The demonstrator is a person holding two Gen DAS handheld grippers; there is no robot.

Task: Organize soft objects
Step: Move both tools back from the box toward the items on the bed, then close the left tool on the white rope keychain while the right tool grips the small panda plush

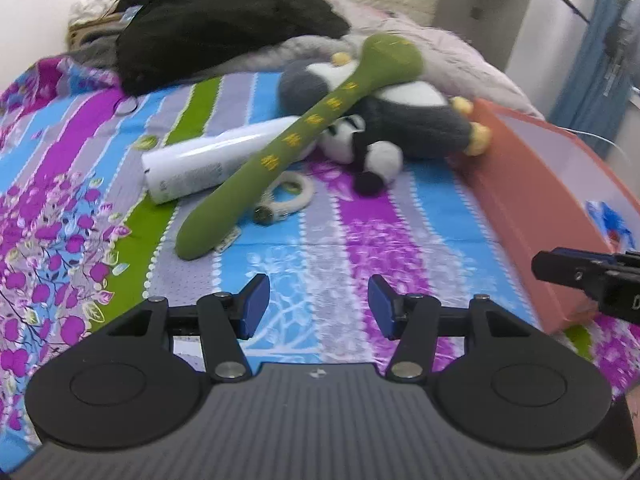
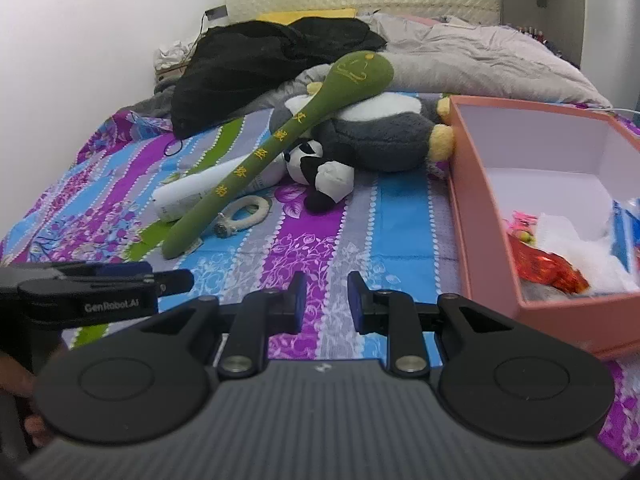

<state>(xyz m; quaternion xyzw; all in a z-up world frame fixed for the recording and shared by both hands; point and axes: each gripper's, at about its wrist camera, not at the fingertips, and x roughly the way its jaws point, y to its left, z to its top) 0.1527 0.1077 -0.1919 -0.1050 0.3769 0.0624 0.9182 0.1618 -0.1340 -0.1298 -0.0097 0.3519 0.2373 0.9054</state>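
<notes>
Right wrist: green plush stick point(image 2: 276, 152) diagonal, head far-right.

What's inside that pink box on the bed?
The pink box holds a shiny red wrapper, white fluffy stuffing, something small and pink and a blue item at the edge. Whatever lies beneath them is covered; the far half looks bare.

Long green plush spoon point(image 2: 276, 150) lies across white cylindrical bottle point(image 2: 192, 196), its head on grey-and-white plush penguin point(image 2: 384, 136). Small black-and-white plush panda point(image 2: 320, 176) before penguin. Pink cardboard box point(image 2: 480, 216) right of my grippers.
</notes>
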